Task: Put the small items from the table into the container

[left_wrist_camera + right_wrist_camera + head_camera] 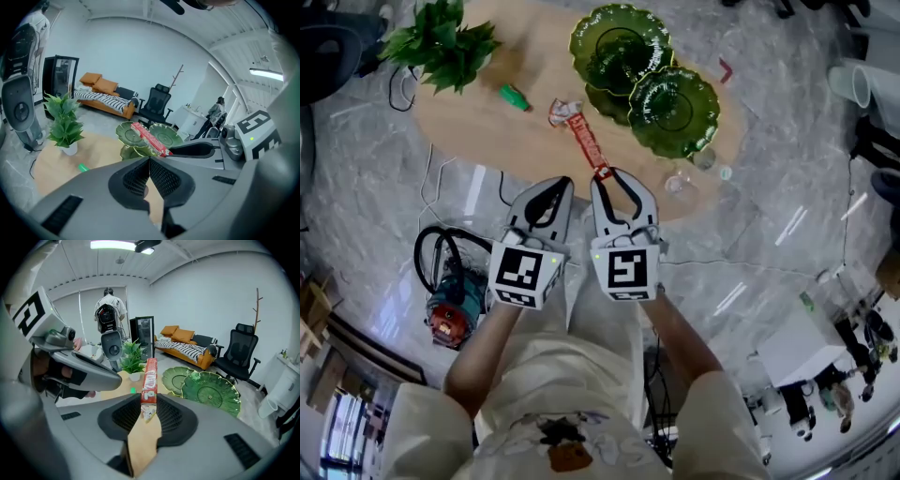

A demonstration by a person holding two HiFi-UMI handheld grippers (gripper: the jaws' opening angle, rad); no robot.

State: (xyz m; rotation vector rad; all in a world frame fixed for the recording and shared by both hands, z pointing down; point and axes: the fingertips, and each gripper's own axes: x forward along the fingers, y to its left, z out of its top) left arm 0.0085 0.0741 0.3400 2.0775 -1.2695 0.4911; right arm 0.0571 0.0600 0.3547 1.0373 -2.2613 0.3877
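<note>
Three green glass scalloped dishes [617, 42] [673, 111] [602, 101]. One leafy green potted plant [441, 42]. One long red snack packet [586, 142]. One crumpled red-and-white wrapper [562, 112]. One small green capsule-shaped item [514, 97]. Apparently three small clear glass pieces [679, 184]; too small to count surely. One oval wooden table [487, 131]. Two grey grippers: left gripper [561, 184], right gripper [607, 175].

Leafy potted plant [441, 42] — orange sofa [105, 86] and black office chair [159, 99] behind

On the table [478, 127]: we find the plant [441, 42] at the left end, the dishes [661, 94] at the right.
Between them: small item [514, 97] left of wrapper [562, 111].
In our right claw [605, 176]: the packet [586, 141].
</note>
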